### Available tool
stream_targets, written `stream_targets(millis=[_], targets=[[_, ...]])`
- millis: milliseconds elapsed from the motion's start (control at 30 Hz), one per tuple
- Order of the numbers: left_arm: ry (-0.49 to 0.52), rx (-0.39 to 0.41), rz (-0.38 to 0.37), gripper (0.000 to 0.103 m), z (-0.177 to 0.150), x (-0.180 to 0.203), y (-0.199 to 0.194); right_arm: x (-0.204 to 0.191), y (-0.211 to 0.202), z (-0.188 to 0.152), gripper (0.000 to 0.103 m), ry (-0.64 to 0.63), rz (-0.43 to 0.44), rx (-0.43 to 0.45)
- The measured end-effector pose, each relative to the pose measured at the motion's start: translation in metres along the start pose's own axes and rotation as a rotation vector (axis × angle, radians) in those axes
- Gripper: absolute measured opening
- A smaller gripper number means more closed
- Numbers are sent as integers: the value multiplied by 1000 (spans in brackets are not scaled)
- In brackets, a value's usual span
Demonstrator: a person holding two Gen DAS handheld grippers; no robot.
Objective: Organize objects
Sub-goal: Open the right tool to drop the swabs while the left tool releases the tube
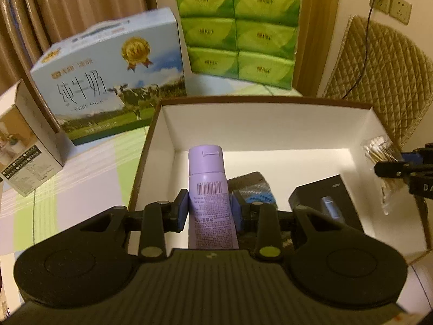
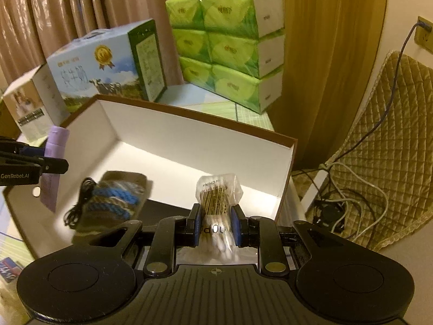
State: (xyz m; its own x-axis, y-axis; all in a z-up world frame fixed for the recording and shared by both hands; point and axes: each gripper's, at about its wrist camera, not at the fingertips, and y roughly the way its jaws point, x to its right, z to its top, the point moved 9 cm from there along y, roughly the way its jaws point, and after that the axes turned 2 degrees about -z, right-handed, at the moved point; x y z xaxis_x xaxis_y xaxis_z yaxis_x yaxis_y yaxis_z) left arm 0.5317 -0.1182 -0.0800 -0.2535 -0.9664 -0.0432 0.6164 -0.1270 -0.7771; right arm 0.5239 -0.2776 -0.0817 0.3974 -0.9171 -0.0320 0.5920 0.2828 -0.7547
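Note:
My left gripper (image 1: pixel 209 211) is shut on a lilac tube (image 1: pixel 206 189), cap pointing forward, held over the left part of an open white box with brown edges (image 1: pixel 270 124). My right gripper (image 2: pixel 215 226) is shut on a clear bag of cotton swabs (image 2: pixel 216 192), held over the right part of the same box (image 2: pixel 189 138). Inside the box lie a knitted blue-and-grey sock (image 2: pixel 119 197), a black cable (image 2: pixel 81 203) and a black carton (image 1: pixel 327 200). The left gripper with the tube (image 2: pixel 54 157) shows at the left of the right wrist view; the swab bag (image 1: pixel 379 157) shows at the right of the left wrist view.
Behind the box stand a blue milk carton (image 1: pixel 108 81), a stack of green tissue packs (image 1: pixel 238 29) and a small white carton (image 1: pixel 24 149) on a checked tablecloth. A quilted chair back (image 2: pixel 384 140) and floor cables (image 2: pixel 351 203) are to the right.

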Motion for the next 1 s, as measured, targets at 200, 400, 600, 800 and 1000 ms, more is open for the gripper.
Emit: stream_targets(millis=[200, 400, 600, 800, 1000], targets=[[10, -35, 7, 28, 1, -2, 25, 3, 12, 6, 20, -40, -59, 17], [29, -53, 10, 29, 1, -3, 42, 5, 14, 7, 47, -34, -56, 36], [56, -42, 22, 41, 6, -3, 40, -1, 9, 7, 66, -52, -44, 49], [48, -19, 6, 55, 10, -3, 28, -10, 0, 4, 79, -71, -23, 51], [19, 8, 9, 59, 16, -10, 13, -16, -15, -2, 85, -59, -1, 59]])
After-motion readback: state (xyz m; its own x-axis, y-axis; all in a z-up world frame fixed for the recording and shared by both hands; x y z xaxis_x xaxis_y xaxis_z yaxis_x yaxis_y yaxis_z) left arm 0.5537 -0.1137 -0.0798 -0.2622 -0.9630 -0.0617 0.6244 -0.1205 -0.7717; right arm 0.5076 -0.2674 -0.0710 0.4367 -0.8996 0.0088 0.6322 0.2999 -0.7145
